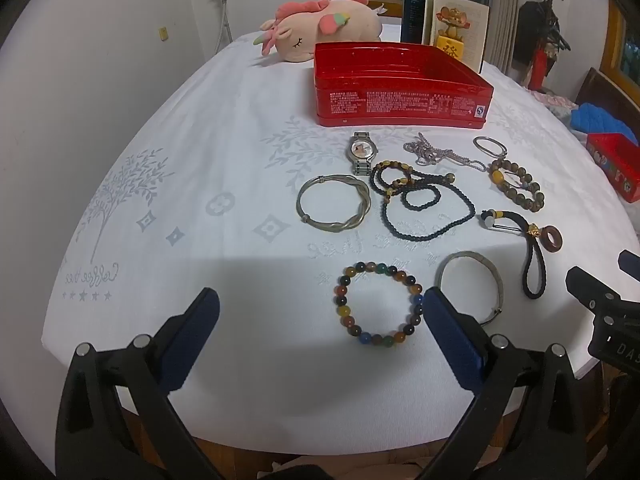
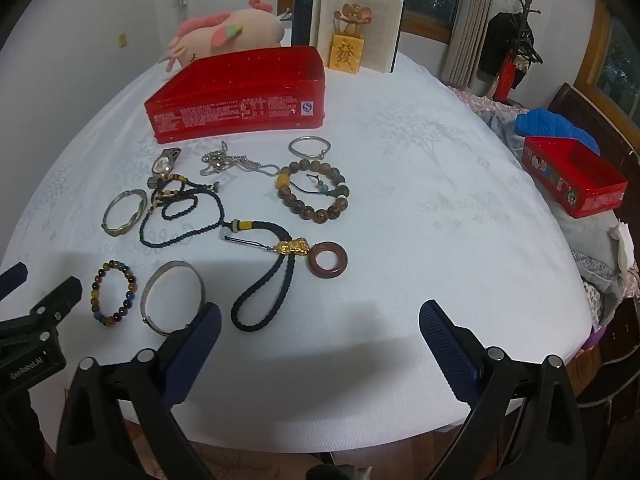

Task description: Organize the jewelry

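An open red tin (image 1: 400,106) (image 2: 240,114) stands at the back of the white tablecloth. In front of it lie a watch (image 1: 362,152), a twisted silver bangle (image 1: 334,204), a black bead necklace (image 1: 424,208), a silver chain (image 1: 436,154), a brown bead bracelet (image 2: 314,192), a black cord with a gold charm and brown ring (image 2: 280,268), a plain silver bangle (image 2: 172,298) and a multicoloured bead bracelet (image 1: 378,304). My left gripper (image 1: 320,320) is open and empty just before the multicoloured bracelet. My right gripper (image 2: 320,336) is open and empty near the front edge.
A pink plush toy (image 1: 320,28), an open book (image 2: 360,24) and a yellow figurine (image 2: 346,50) stand behind the tin. A smaller red box (image 2: 572,178) and blue cloth (image 2: 552,126) sit at the right. The table's front edge (image 1: 320,436) lies just below both grippers.
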The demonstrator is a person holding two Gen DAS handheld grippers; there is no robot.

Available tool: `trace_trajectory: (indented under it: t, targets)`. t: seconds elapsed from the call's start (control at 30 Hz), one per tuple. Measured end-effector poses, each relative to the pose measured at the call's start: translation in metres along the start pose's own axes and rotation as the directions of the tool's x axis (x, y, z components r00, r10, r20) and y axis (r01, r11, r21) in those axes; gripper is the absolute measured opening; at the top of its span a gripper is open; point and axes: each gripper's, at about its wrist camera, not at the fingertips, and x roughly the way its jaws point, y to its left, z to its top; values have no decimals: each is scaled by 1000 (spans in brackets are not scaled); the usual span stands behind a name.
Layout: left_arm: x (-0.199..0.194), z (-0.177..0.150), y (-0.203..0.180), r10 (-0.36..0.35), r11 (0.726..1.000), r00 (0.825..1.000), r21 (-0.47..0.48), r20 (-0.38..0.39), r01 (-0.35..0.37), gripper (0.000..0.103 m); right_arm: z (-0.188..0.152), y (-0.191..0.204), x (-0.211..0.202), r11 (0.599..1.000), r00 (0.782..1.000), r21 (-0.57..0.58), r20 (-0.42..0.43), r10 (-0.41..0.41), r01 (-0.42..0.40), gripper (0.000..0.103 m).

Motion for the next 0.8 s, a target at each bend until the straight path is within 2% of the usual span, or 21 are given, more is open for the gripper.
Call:
trace_trajectory:
  t: [0.8]
  targets:
    - [0,0,0,0,1000,1000,-1,-2,0,100,0,1,2,1000,1000,2,-5,0,0,100]
